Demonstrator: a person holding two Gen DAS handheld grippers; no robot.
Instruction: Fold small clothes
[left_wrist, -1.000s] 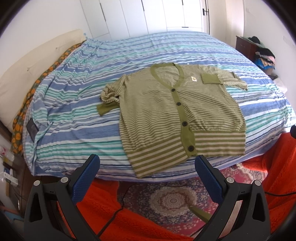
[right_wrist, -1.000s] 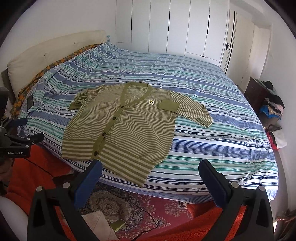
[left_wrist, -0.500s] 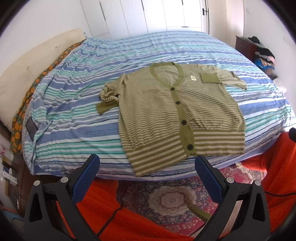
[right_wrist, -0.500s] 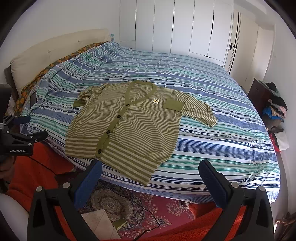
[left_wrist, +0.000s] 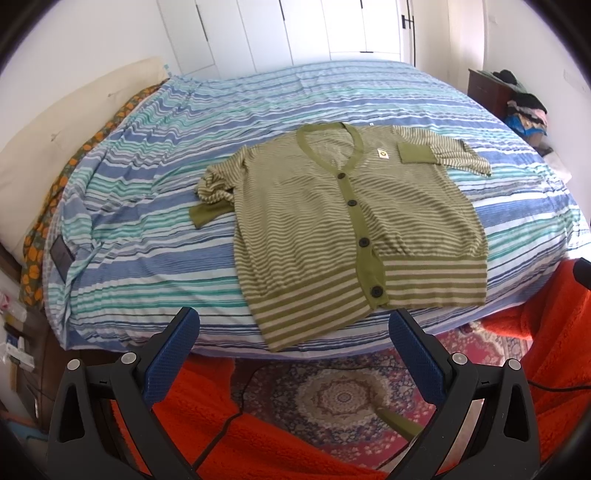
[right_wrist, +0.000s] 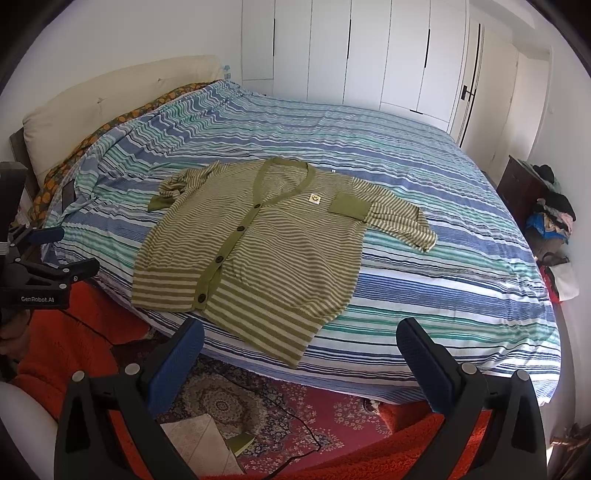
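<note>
A green striped cardigan (left_wrist: 354, 225) lies buttoned and face up on the striped bed (left_wrist: 155, 236), its hem at the near edge. One sleeve is bunched at the left; the other is folded over the chest at the right. It also shows in the right wrist view (right_wrist: 258, 251). My left gripper (left_wrist: 293, 328) is open and empty, held off the bed just short of the hem. My right gripper (right_wrist: 299, 338) is open and empty, also short of the hem. The left gripper also shows at the left edge of the right wrist view (right_wrist: 48, 254).
A patterned rug (left_wrist: 343, 395) and an orange-red fleece (left_wrist: 554, 314) lie below the bed edge. A cream headboard (right_wrist: 92, 107) is at the left. A dark nightstand with piled clothes (right_wrist: 546, 206) stands at the right. White wardrobes (right_wrist: 369, 55) line the far wall.
Both grippers have risen and drawn slightly back, so the cardigan sits a little higher and farther in each view. Both stay open; the cardigan has not moved.
</note>
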